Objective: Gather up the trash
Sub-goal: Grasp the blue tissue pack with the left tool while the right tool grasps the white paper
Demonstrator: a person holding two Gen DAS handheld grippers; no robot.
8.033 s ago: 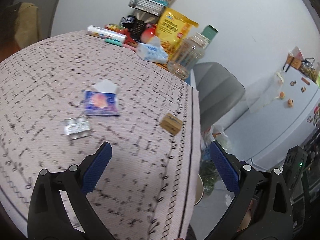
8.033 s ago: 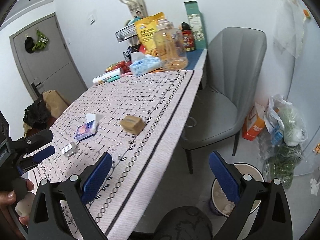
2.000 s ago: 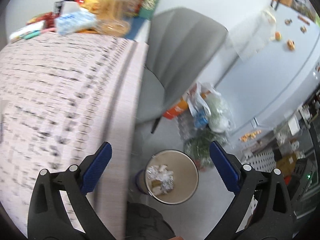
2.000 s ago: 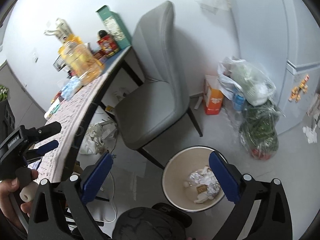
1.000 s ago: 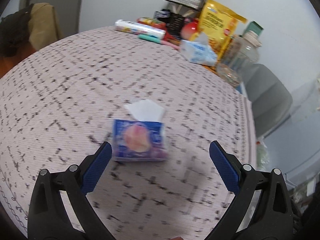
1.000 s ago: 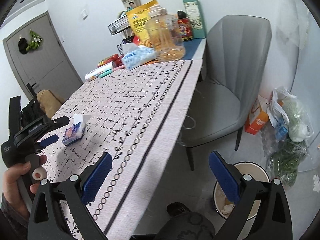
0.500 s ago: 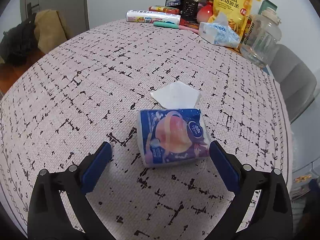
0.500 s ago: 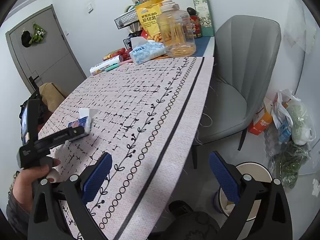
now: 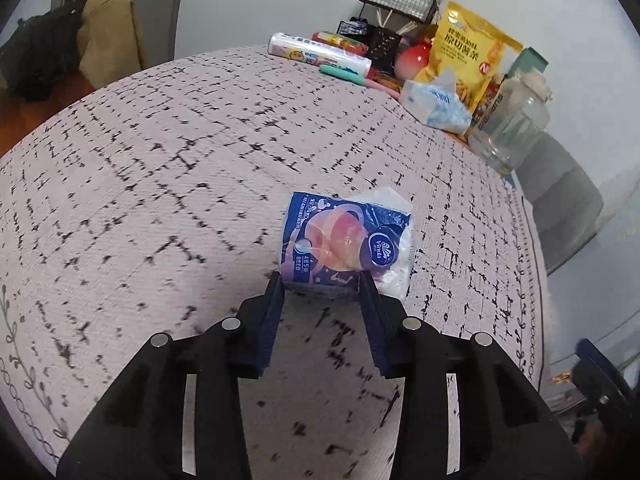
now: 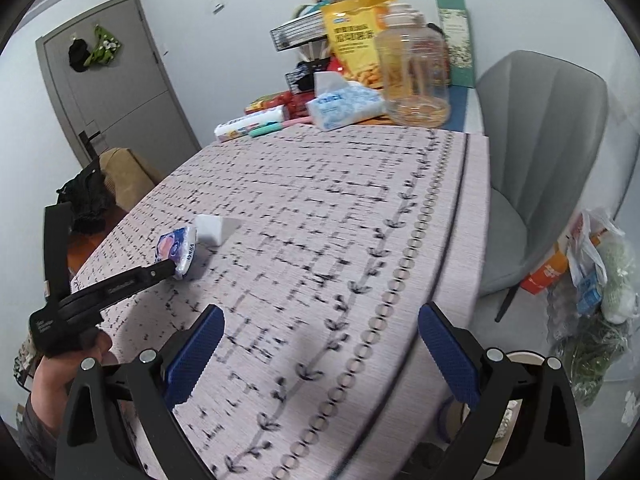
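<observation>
Far beyond the fingers, a yellow snack bag point(image 9: 466, 54) stands behind a clear jar point(image 9: 510, 128) and a tissue box point(image 9: 434, 104), grey chair point(image 10: 536, 152) right.

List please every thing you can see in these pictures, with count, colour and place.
tissue pack: 1, blue, mid-table, between left jaws
paper: 1, white, behind pack
table: 1, pink-grey cloth
tissue box: 1, blue-white, far end
jar: 1, clear, far end
snack bag: 1, yellow, far end
roll: 1, white, far end
chair: 1, grey, beside table
bin: 1, white, floor
bags: several, floor by wall
door: 1, grey
left gripper: closing on pack
right gripper: open, empty
hand: 1, holding left gripper
</observation>
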